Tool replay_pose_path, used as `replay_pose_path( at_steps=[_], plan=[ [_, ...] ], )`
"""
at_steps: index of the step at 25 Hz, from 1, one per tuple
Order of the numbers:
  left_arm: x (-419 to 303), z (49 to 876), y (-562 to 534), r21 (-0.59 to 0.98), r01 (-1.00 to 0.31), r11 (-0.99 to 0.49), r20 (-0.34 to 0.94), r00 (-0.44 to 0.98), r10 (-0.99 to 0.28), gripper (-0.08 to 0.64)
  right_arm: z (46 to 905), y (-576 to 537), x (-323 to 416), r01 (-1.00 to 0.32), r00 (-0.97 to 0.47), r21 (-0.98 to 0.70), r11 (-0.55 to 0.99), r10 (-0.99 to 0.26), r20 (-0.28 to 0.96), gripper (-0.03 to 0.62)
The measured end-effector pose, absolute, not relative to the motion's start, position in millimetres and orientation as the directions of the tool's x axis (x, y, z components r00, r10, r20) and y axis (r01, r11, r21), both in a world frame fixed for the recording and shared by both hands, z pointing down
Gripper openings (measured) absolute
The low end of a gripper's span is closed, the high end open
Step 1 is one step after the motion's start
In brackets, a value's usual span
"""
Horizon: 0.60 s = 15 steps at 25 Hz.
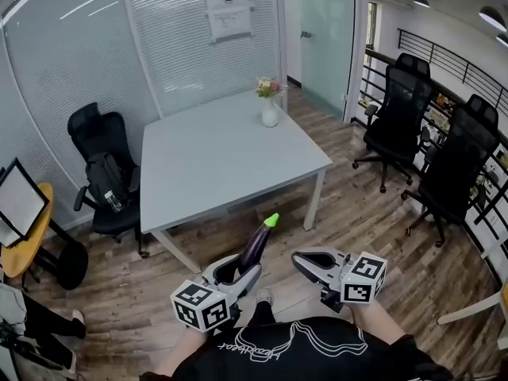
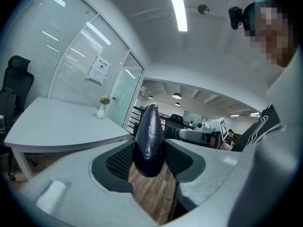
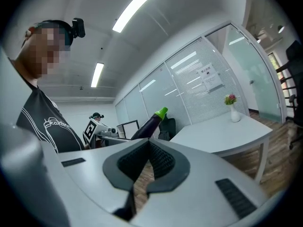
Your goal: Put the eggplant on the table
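While the eggplant (image 1: 255, 245) is clamped by its fat end in my left hand-held gripper (image 1: 238, 271), green stem tilted up and forward, it hangs over the wooden floor (image 1: 151, 292), well short of the tabletop (image 1: 230, 161). My right hand-held gripper (image 1: 308, 260) sits beside it, clenched on nothing. I judge this the carry step: next I must reach forward over the bare near edge, clear of the vase (image 1: 270, 114) at the far side, lower, then release.
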<state>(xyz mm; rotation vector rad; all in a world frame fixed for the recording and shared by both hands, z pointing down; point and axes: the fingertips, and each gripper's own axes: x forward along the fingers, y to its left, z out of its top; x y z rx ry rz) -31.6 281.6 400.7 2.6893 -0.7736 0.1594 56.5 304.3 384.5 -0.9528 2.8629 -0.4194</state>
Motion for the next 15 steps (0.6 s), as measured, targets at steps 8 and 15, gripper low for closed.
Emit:
replay_pose_path(
  at_steps=[8,15],
  plan=[
    [-31.6,407.6,250.8,0.296,-0.533,-0.792,0.196,0.846,-0.496,0.207,394.6,275.6,60.2,-0.581,-0.790,-0.310,0.752,-0.614,-0.008,0.009],
    [-30.9,409.2,210.6,0.296,-0.533,-0.793,0.206,0.846,-0.492,0.207,396.1,232.8,61.0,-0.583,-0.787,-0.317,0.748,-0.617,-0.006,0.009]
  ],
)
